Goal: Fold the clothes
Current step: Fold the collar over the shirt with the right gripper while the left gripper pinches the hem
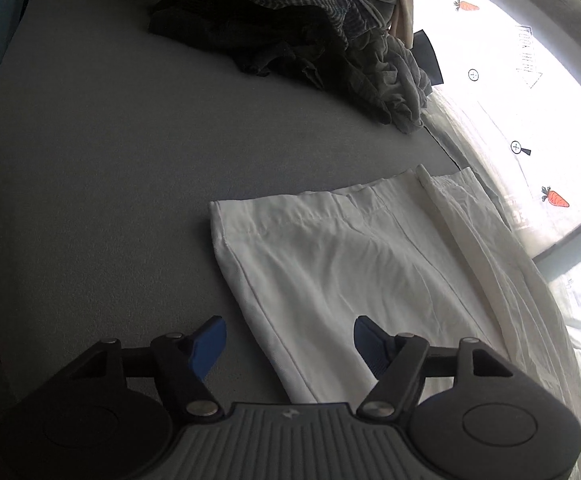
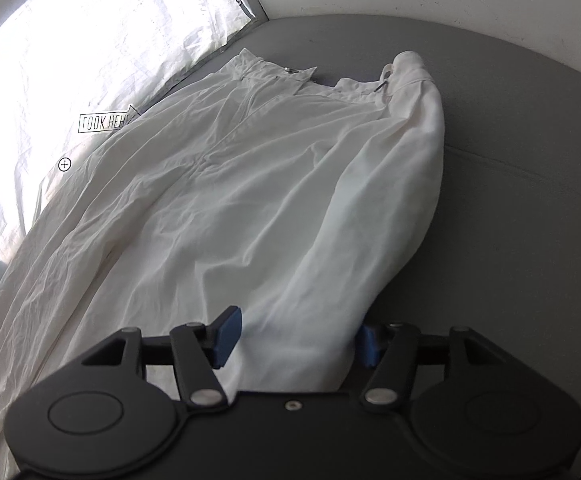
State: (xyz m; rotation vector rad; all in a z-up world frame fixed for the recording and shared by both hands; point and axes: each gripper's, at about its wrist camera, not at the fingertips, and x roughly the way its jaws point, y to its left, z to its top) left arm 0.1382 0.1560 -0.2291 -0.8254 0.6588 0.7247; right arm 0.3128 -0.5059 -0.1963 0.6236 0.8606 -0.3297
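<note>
Lying lengthwise on a grey mattress [image 1: 102, 168], a pair of white trousers [image 2: 250, 184] fills the centre of the right wrist view, waistband toward the top of the frame and one side rolled into a soft ridge along the right edge. In the left wrist view the hems sit at centre, with the legs running to the lower right.

The right gripper [image 2: 296, 340] straddles that rolled edge at the bottom of the frame; its blue pads stand apart on either side of the cloth and do not appear to pinch it. The left gripper [image 1: 288, 344] hovers with jaws wide above the trouser leg's near seam at lower centre, holding nothing.

Risk, by judgement: with neither gripper clamped, a lift now could slip off the thin fabric, or catch one layer only and drag the legs out of line. The bulging ridge may fold in crooked.

A heap of dark clothes [image 1: 310, 28] waits at the top of the left view, well apart. A white sheet printed with carrots [image 1: 530, 92] lies just beside the trousers, bright enough to blur their far edge.
</note>
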